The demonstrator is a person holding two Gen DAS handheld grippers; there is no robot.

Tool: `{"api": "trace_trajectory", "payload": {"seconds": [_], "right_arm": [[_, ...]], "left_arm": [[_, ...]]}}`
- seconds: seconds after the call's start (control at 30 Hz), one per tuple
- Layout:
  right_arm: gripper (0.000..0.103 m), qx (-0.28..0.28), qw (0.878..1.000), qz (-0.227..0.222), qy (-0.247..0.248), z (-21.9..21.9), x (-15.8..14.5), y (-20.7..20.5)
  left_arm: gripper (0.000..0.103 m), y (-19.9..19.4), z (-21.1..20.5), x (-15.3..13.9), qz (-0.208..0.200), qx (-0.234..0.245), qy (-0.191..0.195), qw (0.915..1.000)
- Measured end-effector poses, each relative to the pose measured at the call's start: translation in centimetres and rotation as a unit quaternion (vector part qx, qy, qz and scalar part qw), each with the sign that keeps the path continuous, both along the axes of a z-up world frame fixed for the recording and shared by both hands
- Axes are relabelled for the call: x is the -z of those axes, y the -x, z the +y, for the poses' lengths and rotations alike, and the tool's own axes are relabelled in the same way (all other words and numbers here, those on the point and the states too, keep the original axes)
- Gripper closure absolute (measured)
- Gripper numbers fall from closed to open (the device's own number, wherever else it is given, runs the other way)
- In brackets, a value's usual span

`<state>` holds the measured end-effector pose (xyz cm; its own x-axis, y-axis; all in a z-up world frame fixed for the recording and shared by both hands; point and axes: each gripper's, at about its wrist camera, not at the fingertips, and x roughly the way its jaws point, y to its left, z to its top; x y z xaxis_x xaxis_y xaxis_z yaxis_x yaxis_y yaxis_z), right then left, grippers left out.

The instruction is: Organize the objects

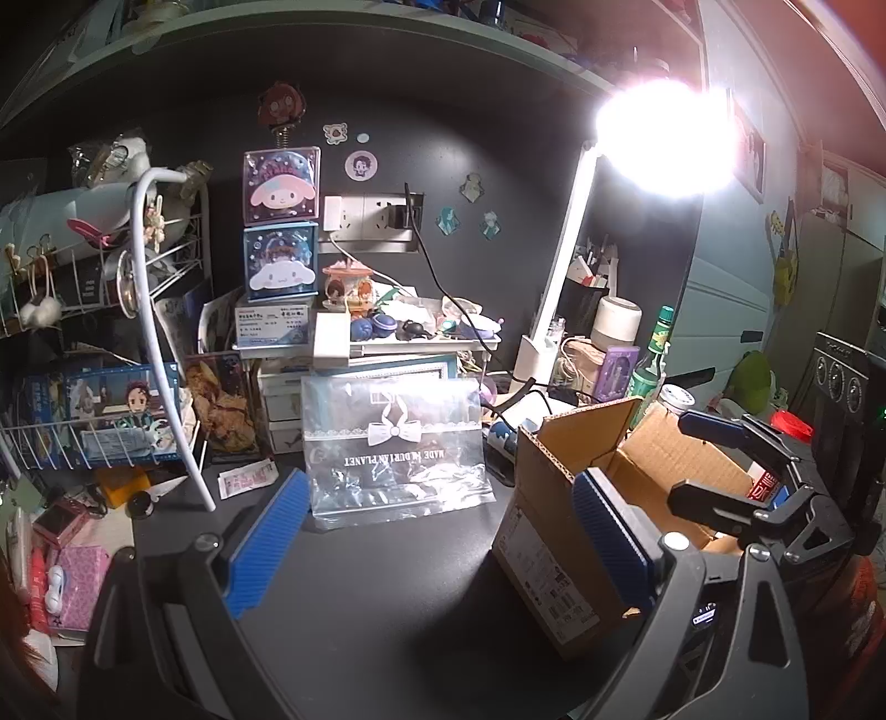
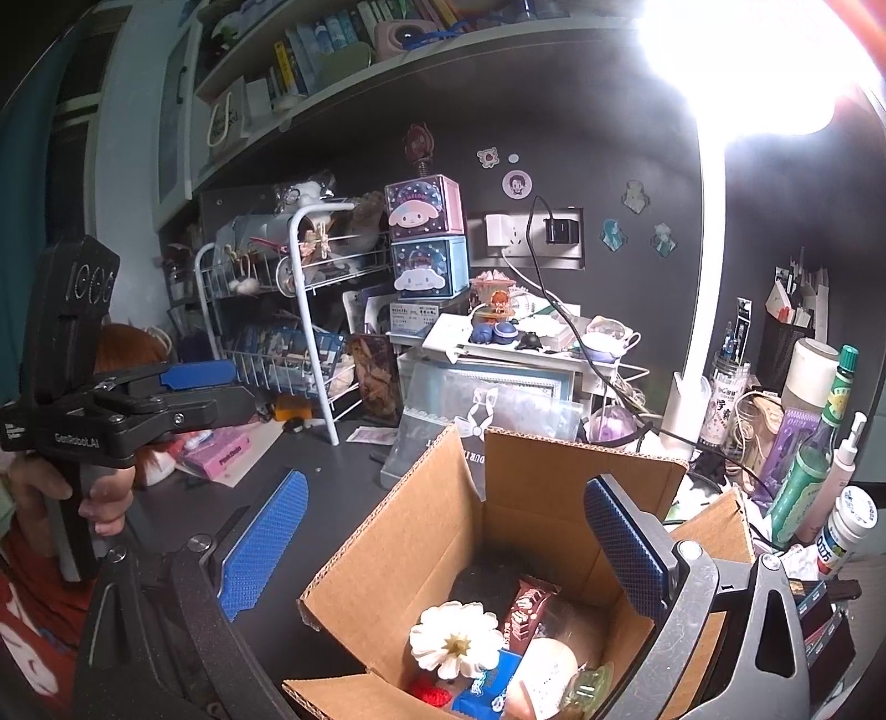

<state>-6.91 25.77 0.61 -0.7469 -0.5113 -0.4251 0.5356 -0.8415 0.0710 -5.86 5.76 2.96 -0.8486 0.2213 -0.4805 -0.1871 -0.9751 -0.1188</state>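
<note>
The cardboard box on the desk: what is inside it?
Inside the cardboard box lie a white flower, a brown snack packet, something blue and something red. Whatever lies under them is covered and cannot be seen.

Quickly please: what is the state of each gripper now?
Left gripper: open, holding nothing.
Right gripper: open, holding nothing, above the cardboard box.

A home bedroom study nook: ahead of the tongs, a cluttered dark surface (image 1: pixel 387 581) holds cartoon character boxes (image 1: pixel 281 188), a wire rack (image 1: pixel 111 443), a desk lamp (image 1: pixel 559 260); bookshelf (image 2: pixel 332 50) above.
</note>
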Motion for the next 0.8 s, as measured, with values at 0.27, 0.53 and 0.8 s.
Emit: {"api": "trace_trajectory", "payload": {"seconds": [0.27,0.53,0.8], "right_arm": [[0.002,-0.001,1.0,-0.005,0.005,-0.06,0.18,-0.13],[0.002,0.0,1.0,-0.005,0.0,-0.14,0.22,-0.23],[0.002,-0.001,1.0,-0.005,0.0,-0.11,0.21,-0.19]], "left_arm": [[0.002,-0.04,0.16,0.15,-0.001,0.005,-0.004,1.0],[0.002,0.12,-0.02,0.4,-0.005,0.0,-0.003,1.0],[0.001,0.14,-0.02,0.48,-0.006,-0.002,0.0,1.0]]}}
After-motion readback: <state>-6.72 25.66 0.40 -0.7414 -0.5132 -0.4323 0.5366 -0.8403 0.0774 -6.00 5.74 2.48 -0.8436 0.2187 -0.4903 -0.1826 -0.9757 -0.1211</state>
